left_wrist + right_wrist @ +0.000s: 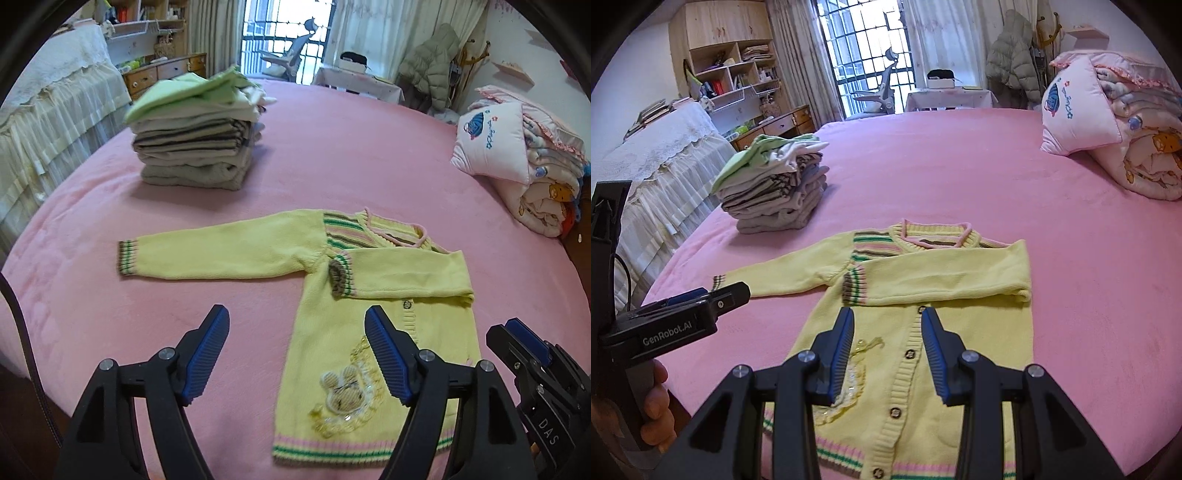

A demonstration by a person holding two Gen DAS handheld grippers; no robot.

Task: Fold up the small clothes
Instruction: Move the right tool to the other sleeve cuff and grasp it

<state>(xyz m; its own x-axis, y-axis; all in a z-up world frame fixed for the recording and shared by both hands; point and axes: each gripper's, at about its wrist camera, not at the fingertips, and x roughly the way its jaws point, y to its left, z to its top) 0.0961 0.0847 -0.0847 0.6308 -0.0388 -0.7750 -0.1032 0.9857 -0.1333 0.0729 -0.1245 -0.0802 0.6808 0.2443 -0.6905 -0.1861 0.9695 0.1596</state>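
Observation:
A small yellow knit cardigan [332, 325] with striped cuffs and a bunny patch lies flat on the pink bed [332, 155]. Its right sleeve is folded across the chest; its left sleeve [221, 254] lies stretched out to the left. It also shows in the right wrist view [923, 288]. My left gripper [297, 321] is open and empty, above the cardigan's lower left edge. My right gripper [888, 321] is open and empty, above the button placket. The right gripper's tip shows in the left wrist view [524, 339], and the left gripper's shows in the right wrist view [694, 299].
A stack of folded clothes [195, 136] sits at the bed's far left, also in the right wrist view [775, 184]. A pink pillow and rolled quilts [517, 155] lie at the far right. A lace-covered piece of furniture [665, 155] stands beside the bed's left edge.

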